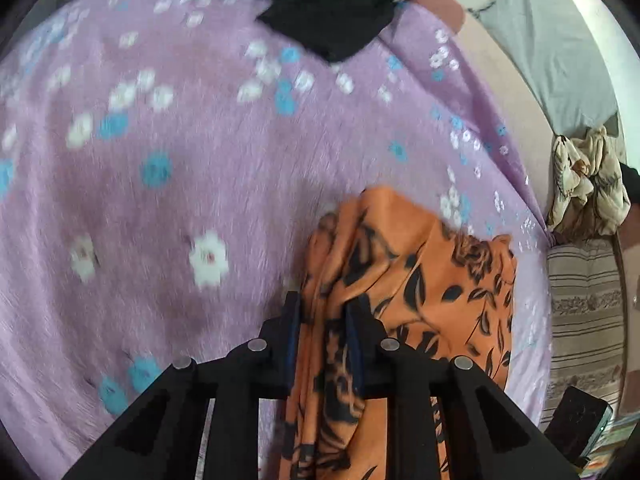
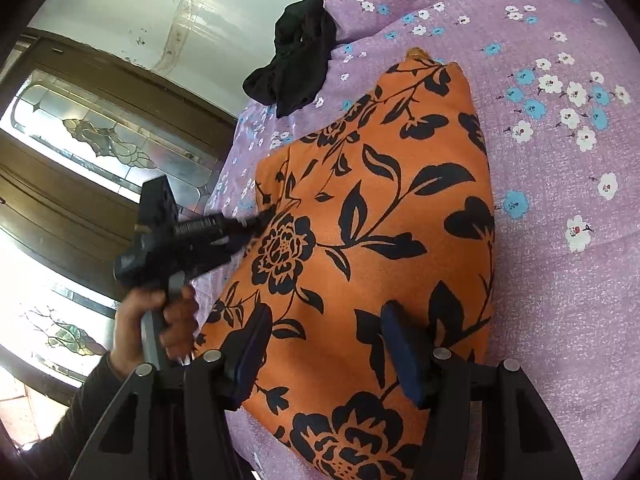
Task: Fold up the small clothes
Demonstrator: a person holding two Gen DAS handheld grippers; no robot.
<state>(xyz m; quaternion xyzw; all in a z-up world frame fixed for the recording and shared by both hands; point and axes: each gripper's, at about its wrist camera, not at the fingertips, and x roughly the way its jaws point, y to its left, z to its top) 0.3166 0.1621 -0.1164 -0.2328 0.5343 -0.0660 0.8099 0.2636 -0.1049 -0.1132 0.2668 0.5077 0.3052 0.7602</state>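
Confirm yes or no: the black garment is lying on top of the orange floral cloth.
No. The black garment lies on the purple bedsheet beyond the orange floral cloth, apart from it.

Count of cloth items on the bed: one orange garment with black floral print [image 2: 372, 216], centre of the right wrist view; one black garment [image 2: 298, 60], crumpled, upper centre of that view. One lilac bedsheet with white and blue flowers [image 2: 560, 280] beneath both.

Grippers: two. Left gripper [image 1: 323, 316] at lower centre of the left wrist view, right gripper [image 2: 326, 344] at lower centre of the right wrist view. Two jaws each. One hand [image 2: 160, 320] visible, lower left of the right wrist view.

Right edge of the left wrist view: one bundled cream patterned cloth [image 1: 588, 184], one striped cushion [image 1: 584, 312], one grey cloth [image 1: 552, 40].
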